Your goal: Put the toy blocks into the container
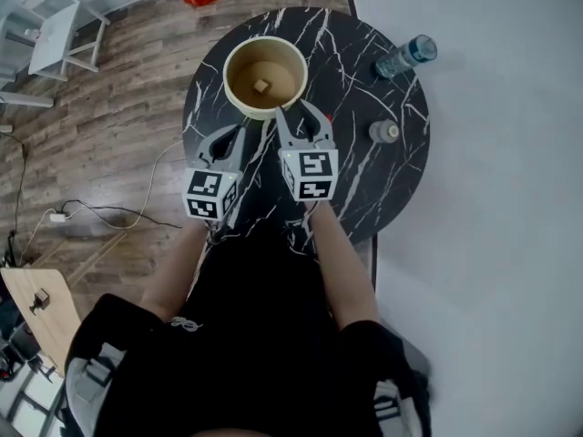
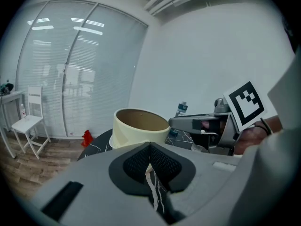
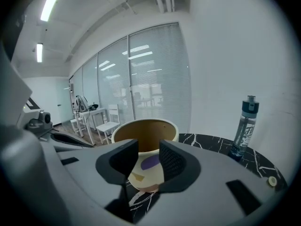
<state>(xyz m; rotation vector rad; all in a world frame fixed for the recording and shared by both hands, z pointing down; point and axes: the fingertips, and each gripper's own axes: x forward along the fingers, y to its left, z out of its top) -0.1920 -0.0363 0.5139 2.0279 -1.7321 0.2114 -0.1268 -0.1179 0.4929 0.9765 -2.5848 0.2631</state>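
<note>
Two grippers here, one in each hand, forearms stretched forward side by side and both tipped a bit downward over a round black table [image 1: 364, 185] with white marble veining.

The left gripper [image 1: 239, 133] has its dark, ribbed fingers [image 2: 137, 165] pressed flat together with nothing caught in them. On the right gripper [image 1: 301, 112] the same ribbed fingers [image 3: 175, 164] stand well apart, with just an empty gap between them.

The container [image 1: 228, 78] is right ahead of the right fingers, just past the tips, and ahead and a little to the right of the left fingers. It's a round cream pot, smooth and tan inside, with purple and tan patches on its outer wall. One small pale cube-shaped block [image 1: 261, 85] lies on the bottom of it.

Off to the right of the right fingers, well apart, a clear plastic bottle [image 1: 405, 59] with a dark cap stands on the table. A small round grey thing [image 1: 384, 132] sits near it.
</note>
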